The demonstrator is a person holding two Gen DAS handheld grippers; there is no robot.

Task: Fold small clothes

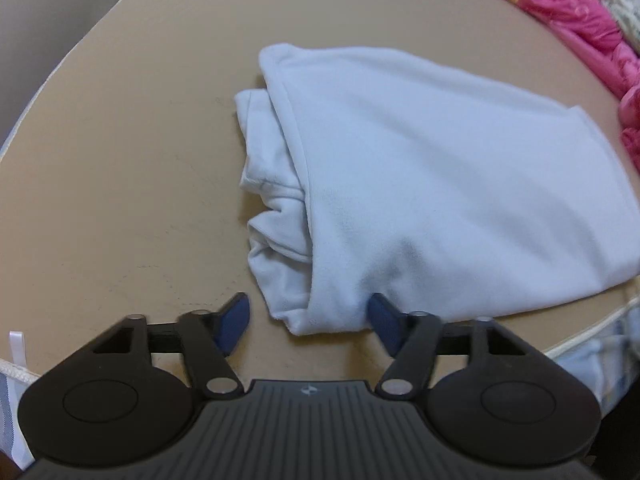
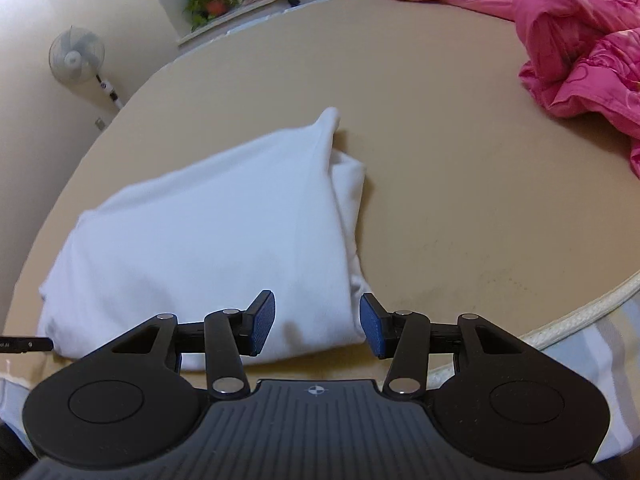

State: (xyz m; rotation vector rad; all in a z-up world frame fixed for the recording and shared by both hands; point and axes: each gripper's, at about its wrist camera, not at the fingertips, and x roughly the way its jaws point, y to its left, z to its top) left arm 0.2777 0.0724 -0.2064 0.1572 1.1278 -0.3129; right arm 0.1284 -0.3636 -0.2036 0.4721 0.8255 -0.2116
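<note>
1. We found the white garment [image 1: 420, 184] folded and lying on the tan bed surface [image 1: 140, 160], near its front edge.
2. We noted the left gripper [image 1: 308, 320] spread wide, straddling one front corner of the garment.
3. We noted the right gripper [image 2: 318, 322] spread wide at the other front corner, gripping nothing.
4. A pink quilt [image 2: 580, 40] lay at the far edge.
</note>
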